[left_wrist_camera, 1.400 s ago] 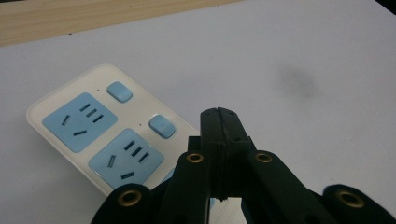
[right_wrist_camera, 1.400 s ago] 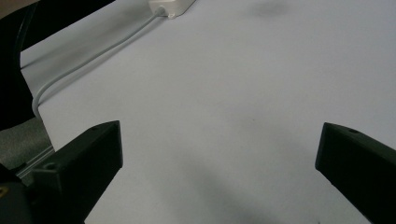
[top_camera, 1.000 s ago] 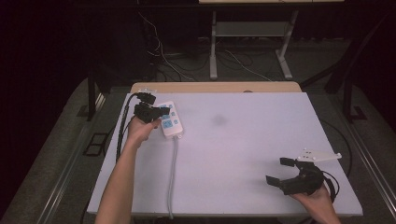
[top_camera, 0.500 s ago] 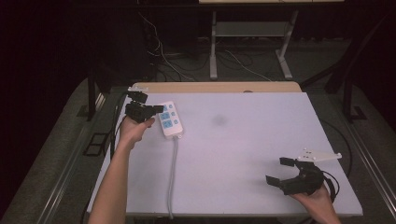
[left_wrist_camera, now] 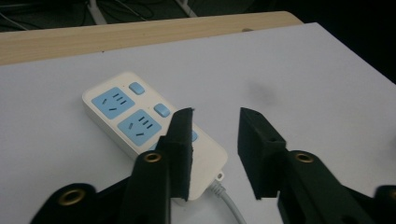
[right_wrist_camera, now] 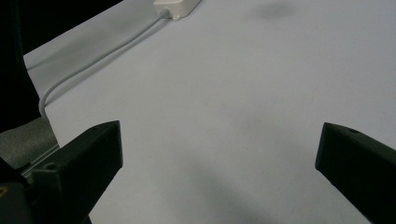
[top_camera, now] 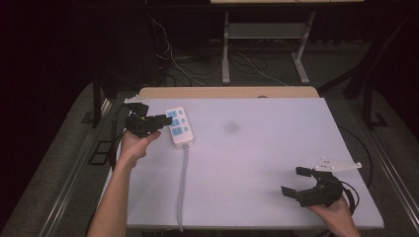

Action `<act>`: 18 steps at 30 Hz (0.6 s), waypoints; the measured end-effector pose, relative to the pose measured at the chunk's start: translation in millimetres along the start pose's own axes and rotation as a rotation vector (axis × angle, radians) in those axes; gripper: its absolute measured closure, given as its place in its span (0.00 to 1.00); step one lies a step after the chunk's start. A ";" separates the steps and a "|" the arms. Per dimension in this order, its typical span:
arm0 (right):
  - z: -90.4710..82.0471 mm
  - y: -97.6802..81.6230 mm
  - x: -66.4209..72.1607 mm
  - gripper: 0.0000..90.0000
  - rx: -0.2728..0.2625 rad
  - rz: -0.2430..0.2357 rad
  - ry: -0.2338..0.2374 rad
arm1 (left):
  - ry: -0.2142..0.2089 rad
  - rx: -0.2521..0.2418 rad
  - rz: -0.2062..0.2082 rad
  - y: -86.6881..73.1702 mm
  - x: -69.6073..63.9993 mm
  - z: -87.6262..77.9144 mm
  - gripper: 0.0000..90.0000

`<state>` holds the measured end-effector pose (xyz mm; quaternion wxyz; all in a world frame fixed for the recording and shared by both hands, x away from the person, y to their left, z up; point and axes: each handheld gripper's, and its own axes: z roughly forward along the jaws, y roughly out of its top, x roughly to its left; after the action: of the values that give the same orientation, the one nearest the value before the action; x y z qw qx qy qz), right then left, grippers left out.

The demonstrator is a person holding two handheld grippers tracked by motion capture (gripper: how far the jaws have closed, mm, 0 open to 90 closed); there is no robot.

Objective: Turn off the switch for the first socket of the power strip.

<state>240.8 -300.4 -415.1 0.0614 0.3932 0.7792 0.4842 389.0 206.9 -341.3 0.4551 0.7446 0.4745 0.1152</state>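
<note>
A white power strip (top_camera: 180,127) with blue sockets lies flat at the back left of the white table (top_camera: 257,158). Its grey cable (top_camera: 184,182) runs toward the front edge. My left gripper (top_camera: 164,120) hovers just left of the strip, pointing at it. In the left gripper view the jaws (left_wrist_camera: 215,140) have just been opening and stand partly apart, with nothing between them. The strip (left_wrist_camera: 135,121) lies just beyond the left jaw. My right gripper (top_camera: 295,181) rests near the front right corner, open wide and empty (right_wrist_camera: 219,154).
A wooden strip (top_camera: 227,92) borders the table's far edge. A faint dark smudge (top_camera: 231,127) marks the white top near the middle. Beyond the table stand metal legs and loose cables (top_camera: 257,69) on a dark floor. The strip's end (right_wrist_camera: 177,5) and cable (right_wrist_camera: 93,65) appear in the right gripper view.
My left gripper drew back to the left, off the power strip, and its jaws went from shut to partly open. The right gripper stayed where it was.
</note>
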 end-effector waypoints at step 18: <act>-0.1 -0.3 -0.6 0.00 -0.001 0.005 -0.002 | -0.093 -0.065 -0.017 -25.5 -19.6 -26.1 0.07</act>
<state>241.0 -300.9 -415.5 0.0613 0.3957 0.7779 0.4843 347.7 209.3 -341.8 0.5014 0.7300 0.4551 0.0922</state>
